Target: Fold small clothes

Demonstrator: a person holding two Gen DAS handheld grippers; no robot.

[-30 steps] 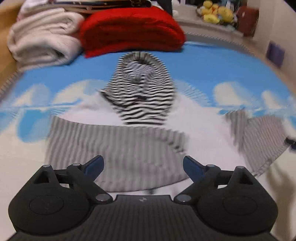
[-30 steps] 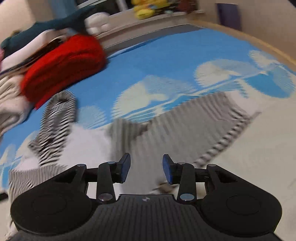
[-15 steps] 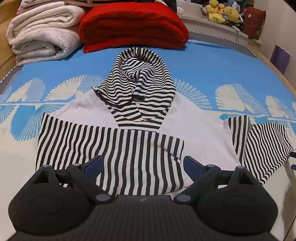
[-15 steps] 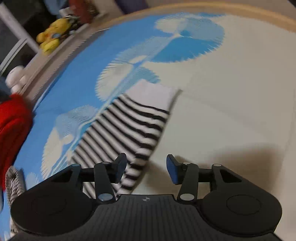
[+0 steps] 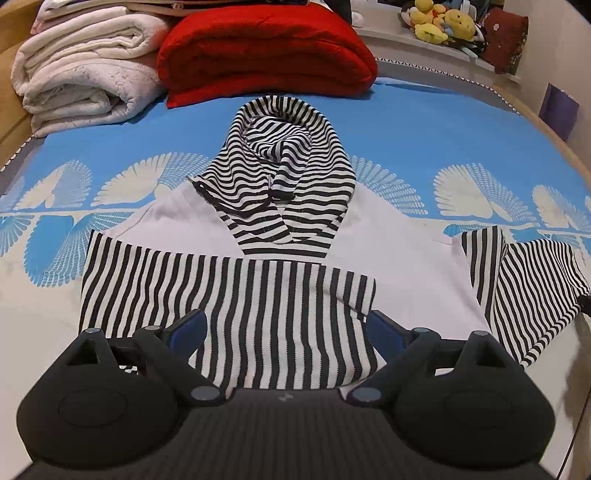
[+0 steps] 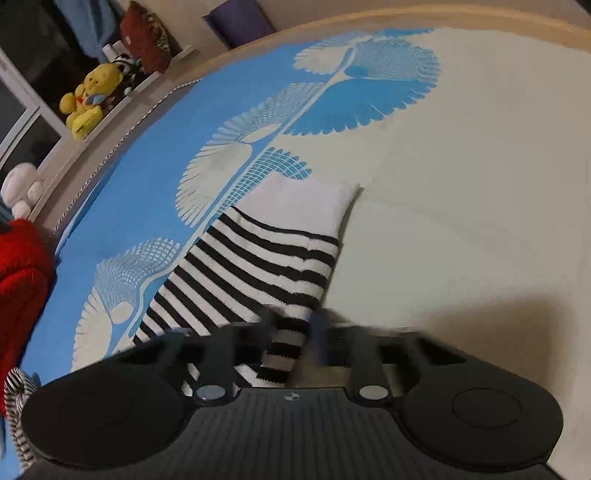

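Note:
A small white hoodie with a black-and-white striped hood lies flat on the bed. Its left striped sleeve is folded across the body. My left gripper hovers open just above that folded sleeve, with nothing between its fingers. The right striped sleeve with a white cuff stretches out over the bedspread. My right gripper is at the sleeve's near edge, its jaws closing and blurred, with a fold of striped cloth pinched between them.
The blue and cream patterned bedspread covers the bed. A red folded blanket and white rolled blankets lie at the far end. Plush toys sit on a shelf past the wooden bed edge.
The right gripper swung over to the outstretched right sleeve, dropped onto its near edge and closed on the cloth. The left gripper stayed open over the folded left sleeve.

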